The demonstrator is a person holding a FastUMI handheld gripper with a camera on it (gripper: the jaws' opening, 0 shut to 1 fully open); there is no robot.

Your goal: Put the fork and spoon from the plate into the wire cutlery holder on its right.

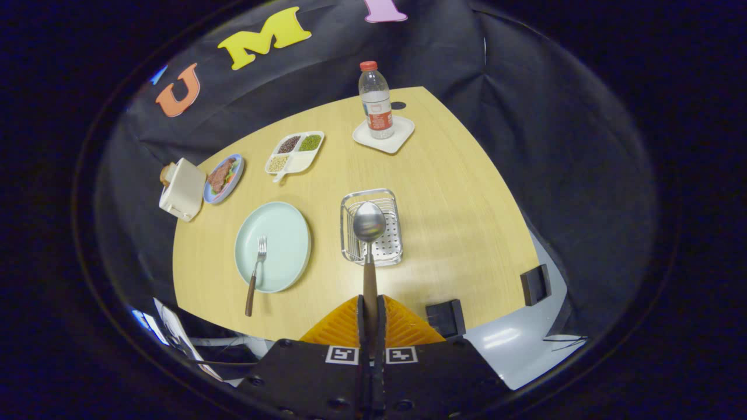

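Your claw (370,315) is clamped on the spoon (369,233), hovering over the wire cutlery holder (349,233) at centre frame; the fork (255,274) remains on the plate (286,233).

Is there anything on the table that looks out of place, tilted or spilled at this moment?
Nothing is spilled or damaged. One small oddity: the fork lies half on the plate, its handle hanging over the rim onto the table. The gripper is shut on the spoon, held above the wire cutlery holder.
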